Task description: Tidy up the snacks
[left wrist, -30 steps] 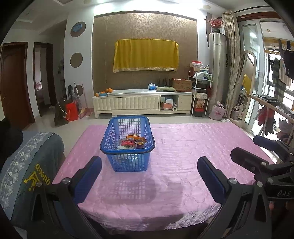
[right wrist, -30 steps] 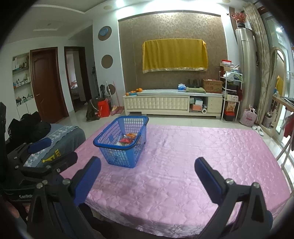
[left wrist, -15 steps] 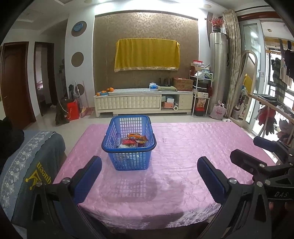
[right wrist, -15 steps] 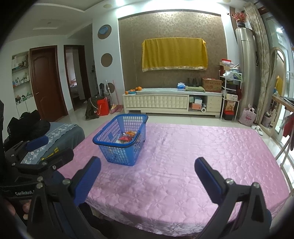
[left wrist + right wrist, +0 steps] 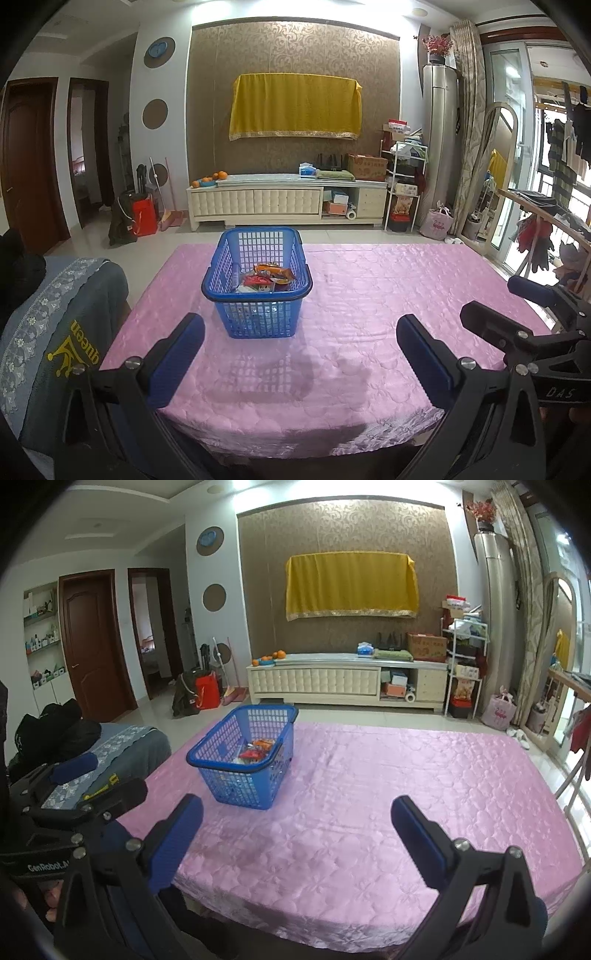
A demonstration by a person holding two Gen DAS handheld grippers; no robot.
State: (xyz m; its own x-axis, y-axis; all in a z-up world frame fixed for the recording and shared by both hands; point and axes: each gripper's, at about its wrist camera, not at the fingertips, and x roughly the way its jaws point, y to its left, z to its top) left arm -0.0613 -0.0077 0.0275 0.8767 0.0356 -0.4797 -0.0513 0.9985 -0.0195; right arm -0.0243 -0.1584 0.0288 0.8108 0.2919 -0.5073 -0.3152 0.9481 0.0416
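- Both views have slid a little since the earlier frames: the basket (image 5: 257,286) now sits slightly right of where it was in the left wrist view, and slightly higher and farther left in the right wrist view.
- That blue basket stands upright on the pink-covered desk (image 5: 369,295), left of centre in both frames.
- Snack packets (image 5: 271,277) in red and orange wrappers lie inside the basket, below its rim.
- The left gripper (image 5: 300,354) hangs over the near edge of the desk, jaws spread wide and holding nothing.
- The right gripper (image 5: 297,834) does likewise, jaws spread and empty, with the basket well ahead of it at centre left.
- At lower left of the left wrist view, a grey chair cover (image 5: 55,332) with yellow lettering sits beside the desk.
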